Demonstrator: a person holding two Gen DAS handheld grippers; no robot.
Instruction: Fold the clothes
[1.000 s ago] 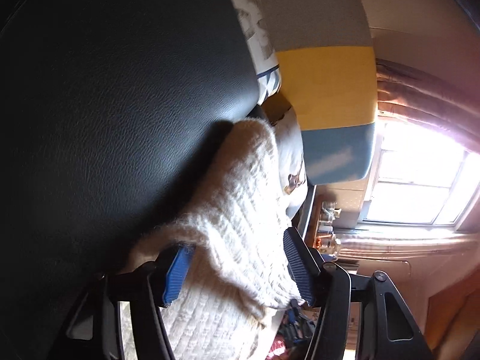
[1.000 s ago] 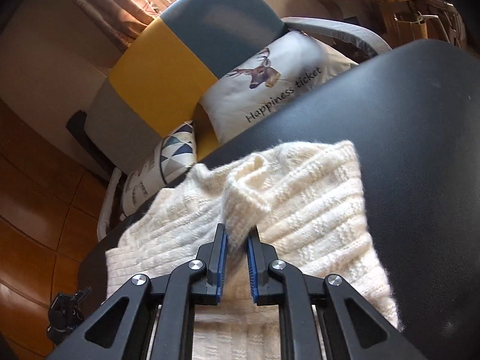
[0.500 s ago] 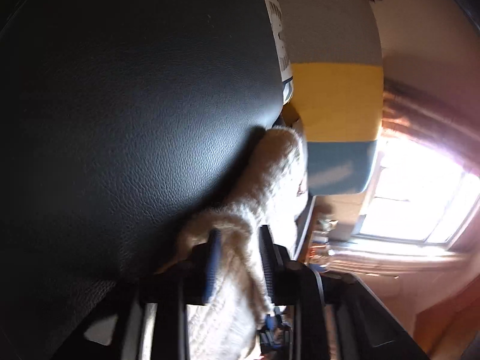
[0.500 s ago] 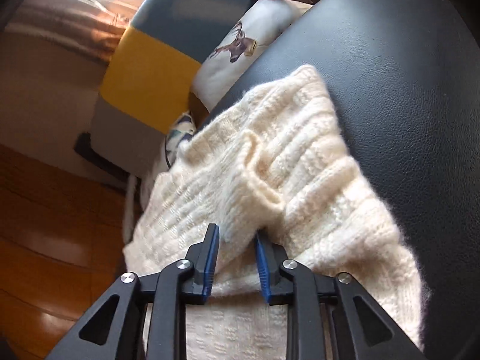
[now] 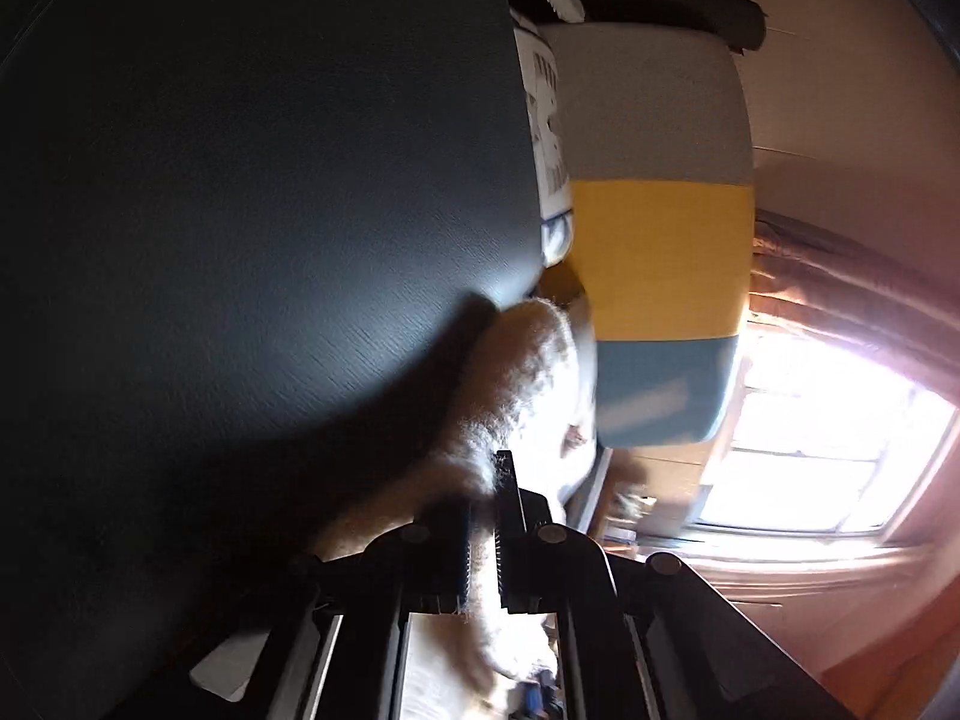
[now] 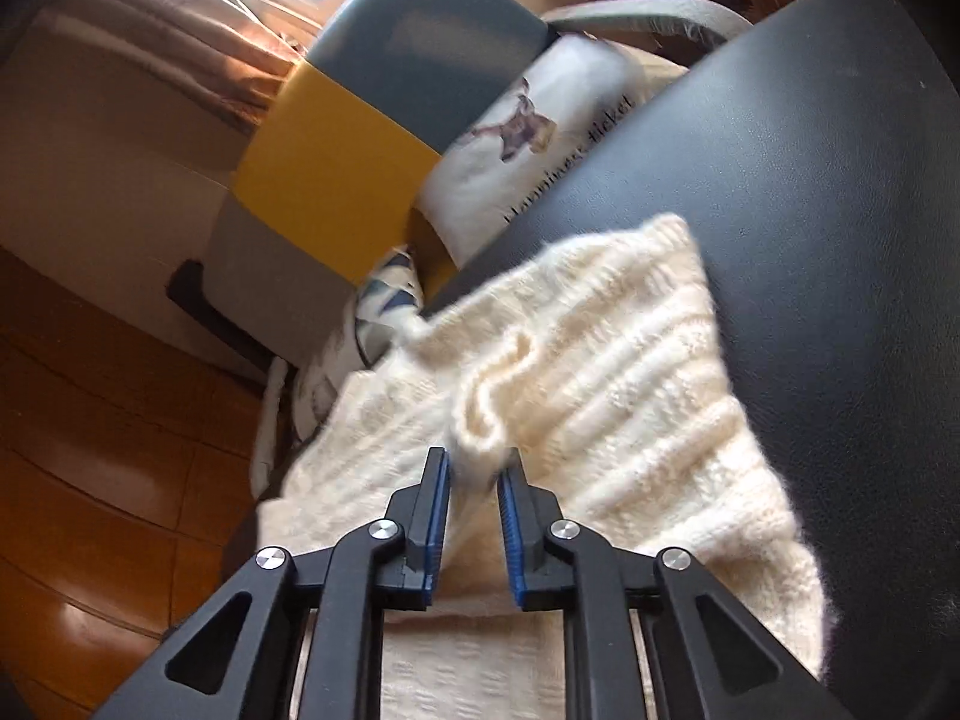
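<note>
We see the cream sweater (image 6: 612, 372) cut off at the bottom edge, the cushion's lettering (image 6: 570, 171) blurred and partly hidden.

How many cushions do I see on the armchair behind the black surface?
2. The deer cushion leans against the armchair back, and the triangle-patterned cushion lies lower, at the cream sweater's far edge. The sweater and the black surface may hide others.
</note>
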